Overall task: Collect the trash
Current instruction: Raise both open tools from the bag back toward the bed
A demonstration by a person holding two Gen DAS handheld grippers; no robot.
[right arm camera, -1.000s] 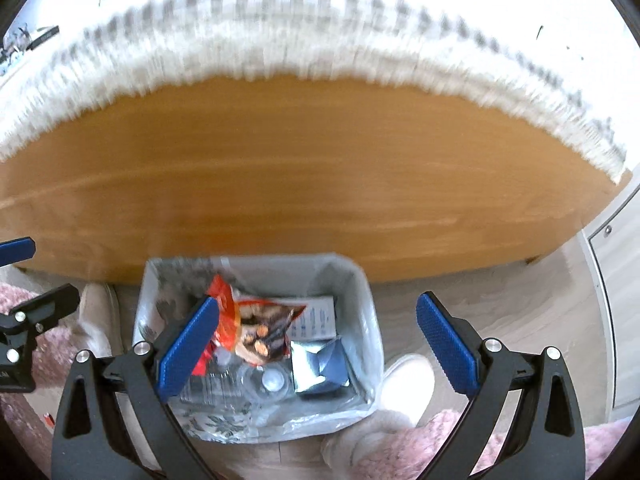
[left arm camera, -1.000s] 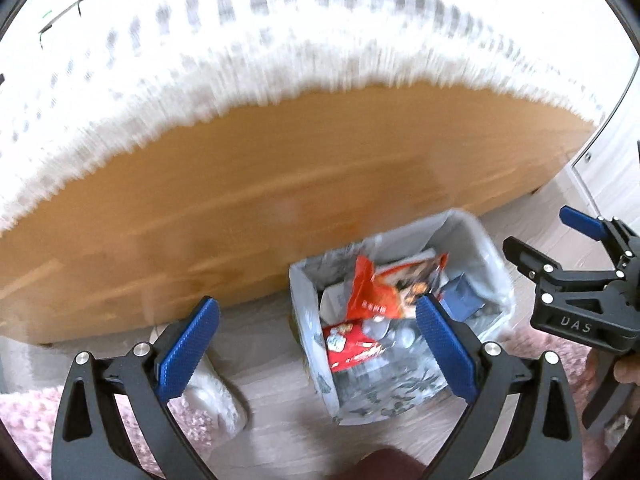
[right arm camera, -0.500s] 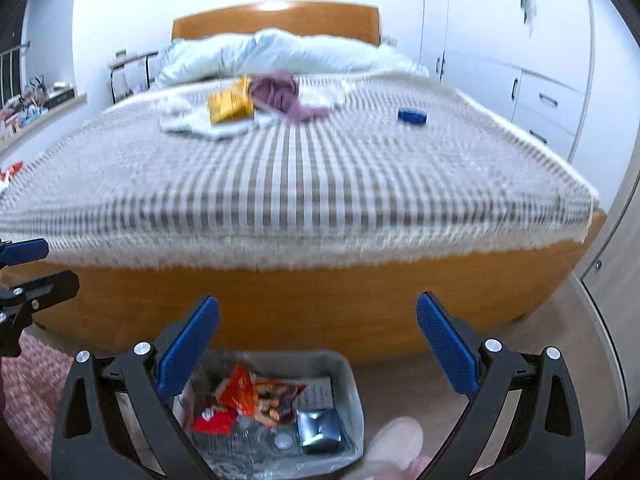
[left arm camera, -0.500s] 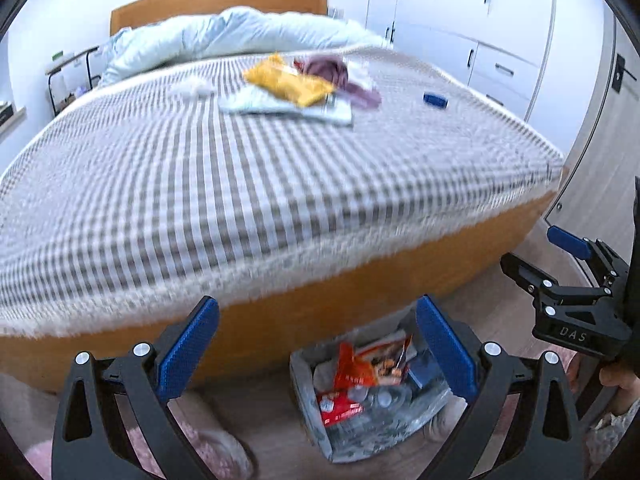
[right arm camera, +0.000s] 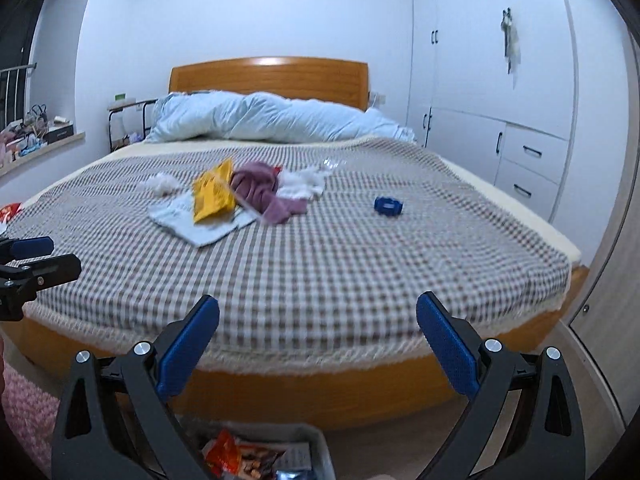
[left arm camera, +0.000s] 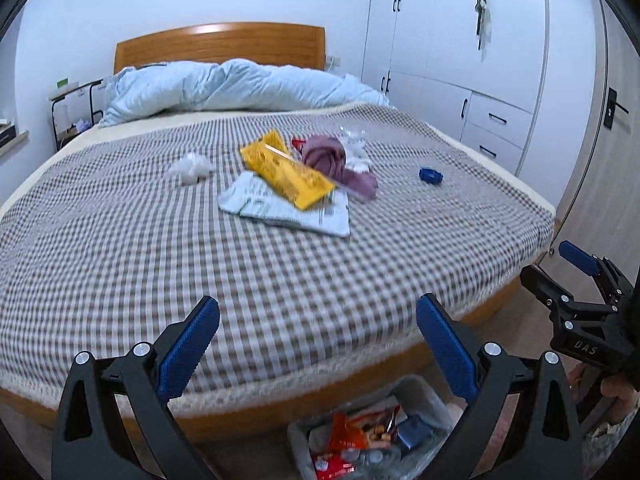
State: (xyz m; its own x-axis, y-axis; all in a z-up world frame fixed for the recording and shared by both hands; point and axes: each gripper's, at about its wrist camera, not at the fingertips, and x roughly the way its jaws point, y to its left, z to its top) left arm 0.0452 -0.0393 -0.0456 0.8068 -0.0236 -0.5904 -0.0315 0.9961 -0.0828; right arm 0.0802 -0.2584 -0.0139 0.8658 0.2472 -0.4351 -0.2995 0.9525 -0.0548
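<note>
On the checked bed cover (left arm camera: pixel 280 264) lies a heap of trash: a yellow wrapper (left arm camera: pixel 286 172) (right arm camera: pixel 213 192) on a white paper sheet (left arm camera: pixel 288 206) (right arm camera: pixel 200 222), crumpled white tissue (left arm camera: pixel 191 167) (right arm camera: pixel 164 184) and a small blue item (left arm camera: pixel 431 176) (right arm camera: pixel 388 206). A purple cloth (left arm camera: pixel 336 160) (right arm camera: pixel 262 190) lies among them. A grey bin (left arm camera: pixel 424 394) (right arm camera: pixel 316 440) full of wrappers stands on the floor at the bed's foot. My left gripper (left arm camera: pixel 318 328) and my right gripper (right arm camera: pixel 318 328) both hang open and empty above the bin, well short of the heap.
A light blue duvet (left arm camera: pixel 240 88) is bunched at the wooden headboard (left arm camera: pixel 220 44). White wardrobes (left arm camera: pixel 460 60) line the right wall. A pink rug (right arm camera: pixel 24 420) lies on the floor to the left. A side table (right arm camera: pixel 128 120) stands left of the bed.
Both grippers have tilted up from the bin and bed frame to face along the bed. The bin has slid to the bottom edge of both views. Both stayed open.
</note>
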